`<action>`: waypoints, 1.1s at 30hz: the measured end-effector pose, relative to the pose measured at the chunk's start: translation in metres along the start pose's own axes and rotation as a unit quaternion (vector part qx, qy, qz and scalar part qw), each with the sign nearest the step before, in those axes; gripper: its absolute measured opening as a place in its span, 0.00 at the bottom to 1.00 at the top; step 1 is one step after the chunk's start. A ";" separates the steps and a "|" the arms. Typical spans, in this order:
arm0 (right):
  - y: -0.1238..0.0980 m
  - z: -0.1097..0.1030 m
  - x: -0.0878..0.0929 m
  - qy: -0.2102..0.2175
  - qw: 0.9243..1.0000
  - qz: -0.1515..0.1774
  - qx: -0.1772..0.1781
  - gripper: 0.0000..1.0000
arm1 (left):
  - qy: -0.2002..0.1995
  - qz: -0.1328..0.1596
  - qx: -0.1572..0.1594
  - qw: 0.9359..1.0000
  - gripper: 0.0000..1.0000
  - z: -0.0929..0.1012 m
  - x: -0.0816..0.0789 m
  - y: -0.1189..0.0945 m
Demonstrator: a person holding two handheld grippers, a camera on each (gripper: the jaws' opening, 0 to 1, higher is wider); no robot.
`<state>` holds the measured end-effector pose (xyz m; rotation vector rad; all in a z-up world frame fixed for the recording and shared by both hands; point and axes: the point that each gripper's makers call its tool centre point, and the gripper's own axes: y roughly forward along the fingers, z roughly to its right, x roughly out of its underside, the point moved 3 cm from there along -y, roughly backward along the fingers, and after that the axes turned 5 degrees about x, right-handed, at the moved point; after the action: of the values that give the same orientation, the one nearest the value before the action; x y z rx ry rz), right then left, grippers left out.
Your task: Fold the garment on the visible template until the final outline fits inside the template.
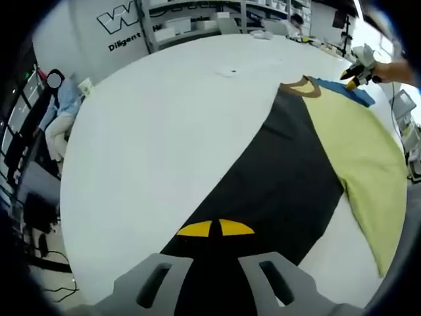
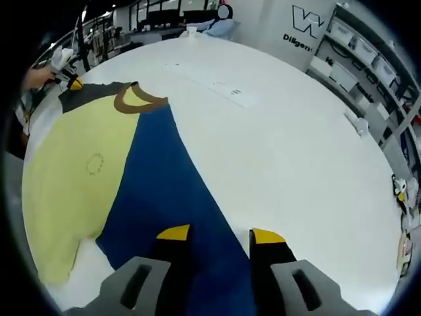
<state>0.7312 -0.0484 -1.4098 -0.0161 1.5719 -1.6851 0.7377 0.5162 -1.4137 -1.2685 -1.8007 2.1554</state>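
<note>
Nearest you, your left gripper (image 1: 216, 228) has its jaws nearly shut over the black sleeve (image 1: 263, 197); whether it pinches cloth, I cannot tell. Your right gripper (image 2: 220, 235) stands wide over the blue sleeve (image 2: 171, 191). Beyond, the yellow shirt (image 2: 72, 178) lies flat on the table (image 2: 296, 151). You seem to be starting the first fold: next, grip a sleeve and carry it inward.

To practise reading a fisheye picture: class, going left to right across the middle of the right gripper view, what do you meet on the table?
Yellow garment panel → blue garment panel → bare white table → storage shelves at the far right edge.
</note>
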 end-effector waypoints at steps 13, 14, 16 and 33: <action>-0.027 -0.020 0.005 -0.022 0.998 0.051 -0.001 0.26 | 0.012 0.032 -0.009 0.999 0.20 0.009 0.000 -0.028; -0.032 -0.031 0.007 -0.023 0.998 0.057 -0.014 0.27 | 0.015 0.038 -0.007 0.999 0.20 0.012 -0.001 -0.031; -0.040 -0.044 0.013 -0.040 0.997 0.067 -0.020 0.27 | 0.020 0.045 -0.002 0.999 0.20 0.019 -0.001 -0.039; -0.103 -0.166 0.094 -0.036 0.983 0.119 -0.132 0.25 | 0.057 0.076 0.106 0.990 0.27 0.152 0.059 -0.075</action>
<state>0.5273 0.0261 -1.4075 -0.0236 1.6619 -1.2715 0.5729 0.4505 -1.3860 -1.4825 -1.4329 2.2272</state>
